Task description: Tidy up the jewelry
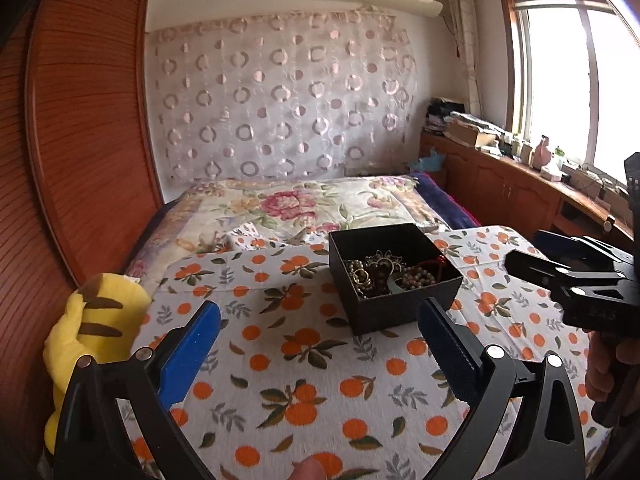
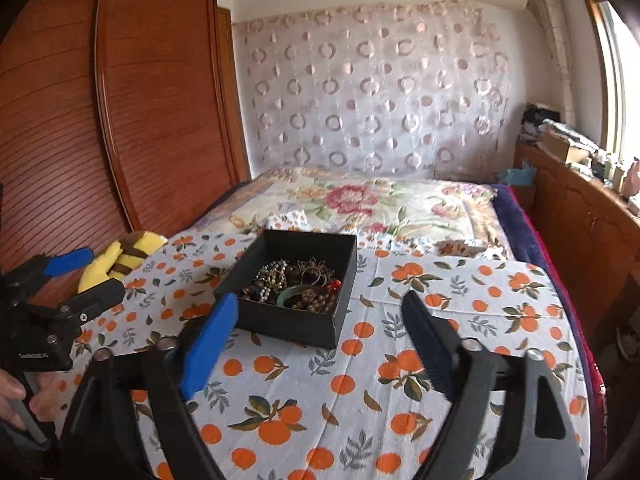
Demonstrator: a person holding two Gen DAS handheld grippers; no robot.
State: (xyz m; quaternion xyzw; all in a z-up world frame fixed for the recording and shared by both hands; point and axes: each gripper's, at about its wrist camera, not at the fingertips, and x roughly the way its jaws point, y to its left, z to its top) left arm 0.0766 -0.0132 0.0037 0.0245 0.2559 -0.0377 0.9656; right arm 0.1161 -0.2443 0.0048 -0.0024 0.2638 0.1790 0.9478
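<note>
Both my jaws stand released and empty over the orange-print bedsheet (image 1: 304, 360); the black jewelry box (image 1: 394, 276), full of tangled jewelry (image 2: 298, 284), sits at twelve o'clock, untouched.

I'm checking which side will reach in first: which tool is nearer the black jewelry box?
Left, narrowly. The left tool stands open with its right pad beside the black jewelry box; the right tool, also open, sits slightly back from it.

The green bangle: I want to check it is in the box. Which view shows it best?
The right wrist view: the bangle lies in plain sight among the jewelry in the box. In the left wrist view I cannot pick it out.
</note>
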